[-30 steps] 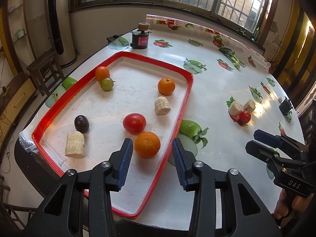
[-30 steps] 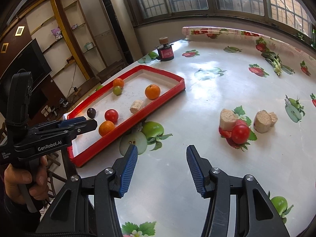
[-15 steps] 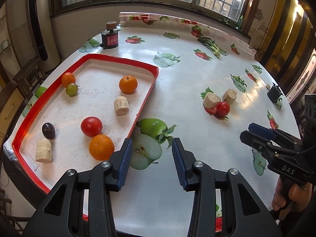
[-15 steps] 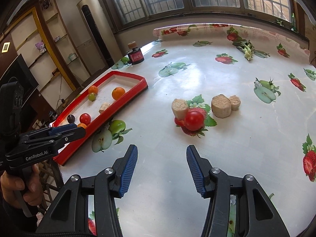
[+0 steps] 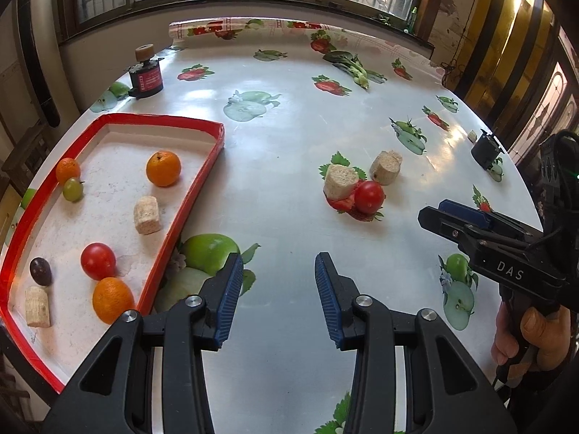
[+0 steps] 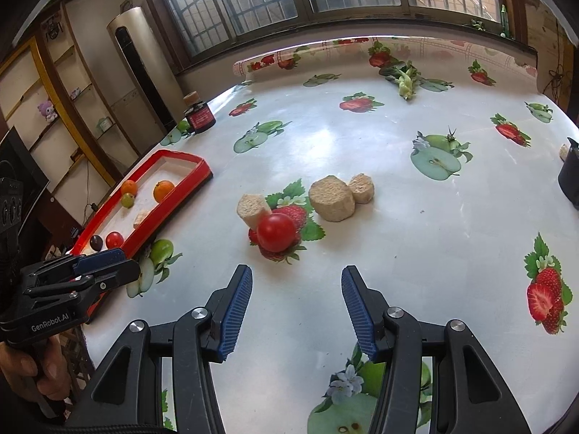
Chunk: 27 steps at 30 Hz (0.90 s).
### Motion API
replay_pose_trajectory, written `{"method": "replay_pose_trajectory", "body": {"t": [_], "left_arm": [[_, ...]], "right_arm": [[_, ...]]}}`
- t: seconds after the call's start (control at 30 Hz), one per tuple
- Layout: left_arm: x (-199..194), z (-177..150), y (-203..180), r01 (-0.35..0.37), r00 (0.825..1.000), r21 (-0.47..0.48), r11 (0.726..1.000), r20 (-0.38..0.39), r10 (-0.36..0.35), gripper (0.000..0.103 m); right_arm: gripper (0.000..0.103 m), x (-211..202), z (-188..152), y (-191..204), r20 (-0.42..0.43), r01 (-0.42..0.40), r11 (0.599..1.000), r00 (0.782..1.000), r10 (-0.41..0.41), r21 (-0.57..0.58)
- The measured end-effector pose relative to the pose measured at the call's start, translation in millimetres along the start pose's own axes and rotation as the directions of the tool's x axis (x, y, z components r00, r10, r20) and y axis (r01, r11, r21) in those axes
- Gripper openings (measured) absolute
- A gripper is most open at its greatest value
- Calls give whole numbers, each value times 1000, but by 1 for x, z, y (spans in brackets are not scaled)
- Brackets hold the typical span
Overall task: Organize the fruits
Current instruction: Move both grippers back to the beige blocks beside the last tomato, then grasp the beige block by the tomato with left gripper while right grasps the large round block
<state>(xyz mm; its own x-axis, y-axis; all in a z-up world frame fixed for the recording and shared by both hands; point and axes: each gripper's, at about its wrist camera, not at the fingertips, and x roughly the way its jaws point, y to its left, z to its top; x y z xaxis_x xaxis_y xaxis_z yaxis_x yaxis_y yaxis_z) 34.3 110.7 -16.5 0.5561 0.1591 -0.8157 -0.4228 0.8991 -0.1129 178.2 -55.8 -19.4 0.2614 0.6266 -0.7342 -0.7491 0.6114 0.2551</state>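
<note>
Tomato (image 6: pixel 276 232) sits loose on the bench (image 6: pixel 416 238), touching a pale chunk, well apart from the red tray (image 6: pixel 181 195). Right gripper (image 6: pixel 295 309) hangs released just short; approach from the free side, closing gently. Left gripper (image 5: pixel 275 298) is empty, parted.

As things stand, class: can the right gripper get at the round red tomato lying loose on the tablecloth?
Probably yes: the right gripper is open and empty, and bare tablecloth lies between it and the tomato.

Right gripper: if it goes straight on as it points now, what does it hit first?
Probably the red tomato on the table, just ahead and slightly left of the open right gripper; depth is uncertain.
</note>
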Motion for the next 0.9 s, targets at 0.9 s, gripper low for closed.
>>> {"method": "replay_pose_trajectory", "body": {"t": [0.9], "left_arm": [[82,46,-31,114,990,73,991,-95,-107,39]], "right_arm": [[40,76,52,-19,-60,36,999,998,-35,11]]}}
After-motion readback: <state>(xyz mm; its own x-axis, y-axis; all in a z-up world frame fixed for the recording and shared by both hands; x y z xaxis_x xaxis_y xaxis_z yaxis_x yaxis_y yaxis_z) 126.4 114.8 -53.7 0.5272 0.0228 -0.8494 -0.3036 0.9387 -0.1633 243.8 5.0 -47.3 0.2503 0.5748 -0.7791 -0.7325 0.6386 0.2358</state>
